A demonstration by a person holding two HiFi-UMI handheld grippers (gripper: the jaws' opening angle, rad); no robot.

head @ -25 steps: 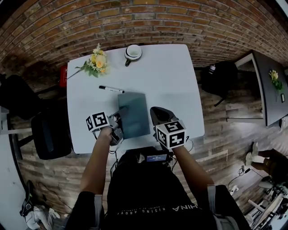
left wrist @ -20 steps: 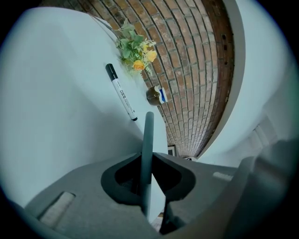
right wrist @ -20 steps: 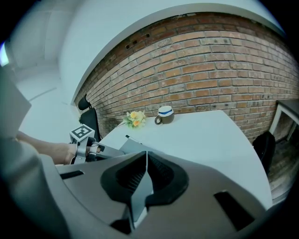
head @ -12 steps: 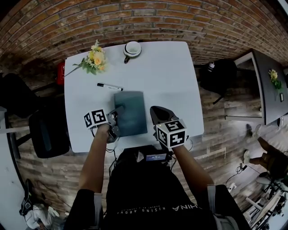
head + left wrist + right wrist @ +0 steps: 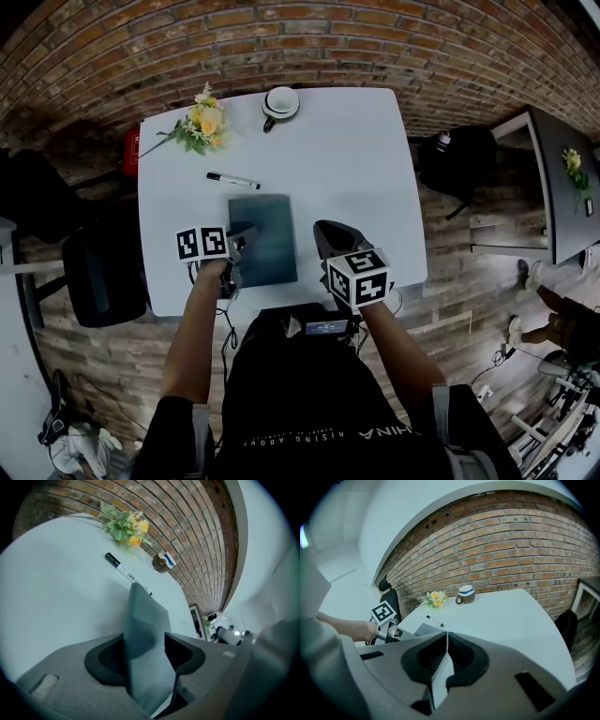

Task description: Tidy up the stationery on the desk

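The notebook [image 5: 265,239] is dark grey-green and lies near the middle of the white table [image 5: 356,169], a little toward your near side. From your head view it looks flat on the table.

Start at the far left. A black chair [image 5: 103,272] stands on the wood floor just beside the table's left edge. At the far left corner of the table lies a small bunch of yellow flowers [image 5: 200,125] with green leaves. A little nearer to you lies a pen [image 5: 232,180] with a black cap and a white body. The pen is just past the far edge of the notebook and does not touch it.

Next comes your left gripper [image 5: 144,641]. Its two jaws are pressed on the notebook's left side, one jaw on each face, so it has a firm hold on the notebook.

At the far edge of the table, to the right of the flowers, stands a white cup [image 5: 279,103] with a dark handle. It is well apart from the notebook.

Your right gripper [image 5: 446,644] is just to the right of the notebook, over the near part of the table. Its jaws are pushed together and nothing is between them.

Past the table's right edge a black bag [image 5: 457,161] sits on the floor. Farther right stands a dark table [image 5: 553,216].
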